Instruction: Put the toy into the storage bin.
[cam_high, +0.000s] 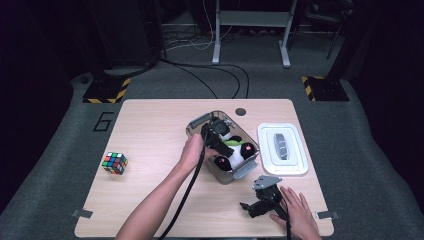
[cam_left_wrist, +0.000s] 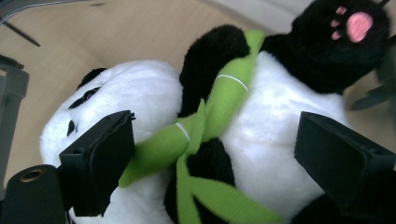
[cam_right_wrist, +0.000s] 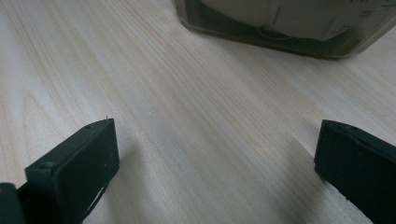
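Observation:
A black-and-white plush panda (cam_left_wrist: 261, 121) holding a green bamboo stalk (cam_left_wrist: 224, 98) lies inside a clear plastic box (cam_high: 197, 122) at the table's middle. My left gripper (cam_left_wrist: 217, 130) hovers right over it, jaws wide apart on either side of the panda's chest, the pads not pressing on it. In the high view the left gripper (cam_high: 216, 132) reaches into the box above the panda (cam_high: 235, 150). My right gripper (cam_high: 255, 205) rests near the table's front edge under a flat hand. Its jaws (cam_right_wrist: 218, 137) stand open over bare wood, nothing between them.
The box's white lid (cam_high: 282, 149) lies flat just right of the box. A Rubik's cube (cam_high: 115, 163) sits at the table's left. The box's wall (cam_right_wrist: 280, 28) stands ahead of the right gripper. Cables and stand legs are on the floor beyond the table.

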